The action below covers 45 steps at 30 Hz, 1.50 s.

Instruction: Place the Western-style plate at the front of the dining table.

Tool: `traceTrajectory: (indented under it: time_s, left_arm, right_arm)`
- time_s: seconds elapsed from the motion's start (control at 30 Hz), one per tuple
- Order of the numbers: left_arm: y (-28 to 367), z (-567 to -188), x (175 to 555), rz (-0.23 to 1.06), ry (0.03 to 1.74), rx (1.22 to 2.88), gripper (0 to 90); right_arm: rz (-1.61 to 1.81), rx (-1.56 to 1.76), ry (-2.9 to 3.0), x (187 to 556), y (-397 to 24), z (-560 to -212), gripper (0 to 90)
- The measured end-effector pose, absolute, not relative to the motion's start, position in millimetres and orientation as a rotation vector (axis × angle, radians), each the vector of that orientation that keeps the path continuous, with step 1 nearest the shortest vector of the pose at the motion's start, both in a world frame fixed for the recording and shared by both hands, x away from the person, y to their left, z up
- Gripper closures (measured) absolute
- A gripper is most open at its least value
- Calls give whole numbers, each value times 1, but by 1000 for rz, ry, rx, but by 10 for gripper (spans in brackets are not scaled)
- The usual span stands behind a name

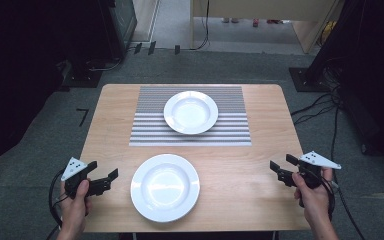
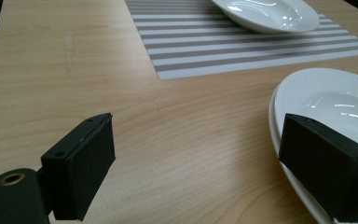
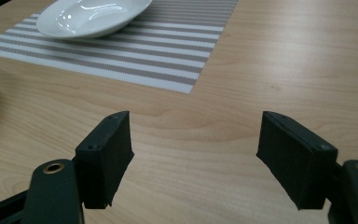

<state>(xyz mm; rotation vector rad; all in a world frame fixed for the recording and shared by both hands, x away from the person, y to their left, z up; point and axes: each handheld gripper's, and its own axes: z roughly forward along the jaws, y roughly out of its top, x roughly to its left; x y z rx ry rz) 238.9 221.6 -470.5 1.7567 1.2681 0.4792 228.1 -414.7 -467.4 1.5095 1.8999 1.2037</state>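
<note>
High view: left gripper [image 1: 103,174] and right gripper [image 1: 282,167] flank the near round white ceramic plate [image 1: 165,187] on the light wooden table [image 1: 260,170]; both jaws spread, empty; second white plate [image 1: 190,112] on grey striped placemat [image 1: 230,127]; left gripper view: near plate just beside one jaw, apart; right gripper view: jaws wide over bare wood.

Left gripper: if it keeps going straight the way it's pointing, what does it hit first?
Probably the near plate. The left gripper is open with nothing between its jaws, and in its own view its right-hand jaw already overlaps that plate's rim. Between the jaws lies bare table; depth is unclear, so it might graze the rim or just pass.
</note>
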Motion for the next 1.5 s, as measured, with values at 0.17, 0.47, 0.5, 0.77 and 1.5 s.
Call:
traceTrajectory:
  time_s: [0.17,0.47,0.5,0.77,1.5]
  left_arm:
    - [227,-482,227,465,1299,1758,106]
    - [236,-505,212,458,1359,1769,106]
    - [236,-505,212,461,1361,1771,106]
    - [224,-516,218,482,1352,1876,106]
    - [210,-519,221,582,1348,1992,96]
  right_arm:
    - [1179,1523,1896,215,-423,-475,262]
    - [1150,1588,1915,194,-432,-498,255]
    - [1139,1596,1925,193,-432,-503,254]
    - [1071,1632,1959,193,-428,-520,247]
    - [921,1482,2052,194,-404,-526,133]
